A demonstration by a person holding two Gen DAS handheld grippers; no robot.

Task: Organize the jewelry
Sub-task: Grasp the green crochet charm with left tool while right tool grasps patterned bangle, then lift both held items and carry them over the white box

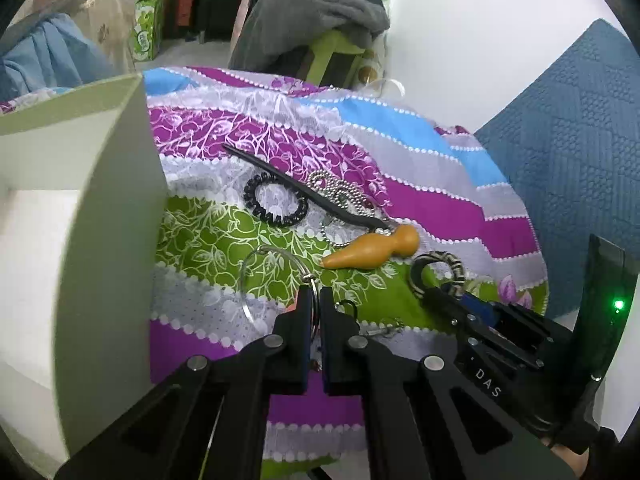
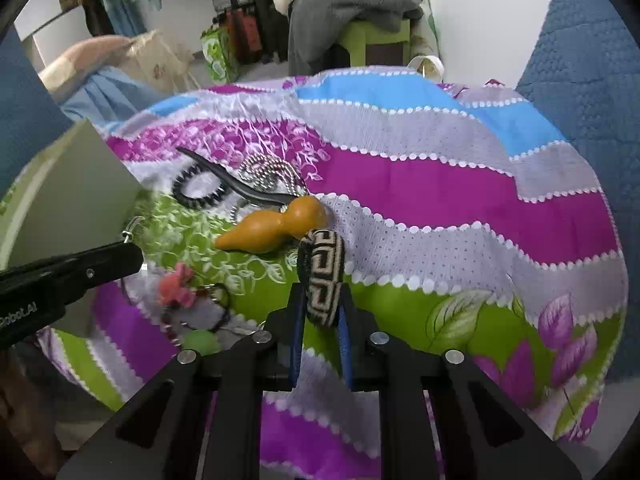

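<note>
Now left claw (image 1: 316,300) pinching hoop (image 1: 256,280); right claw (image 2: 322,304) gripping bracelet (image 2: 322,276)

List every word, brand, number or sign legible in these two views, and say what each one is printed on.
"DAS": white letters on the black body of the right tongs, seen from the left wrist view.
"Robot.AI" (start cut off): white letters on the black body of the left tongs, seen from the right wrist view.
Green carton in the background: printing too blurred to read.

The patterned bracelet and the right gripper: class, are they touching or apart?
Touching. The right wrist view shows the right gripper with both blue pads pressed on the patterned bracelet, which stands between them.
</note>
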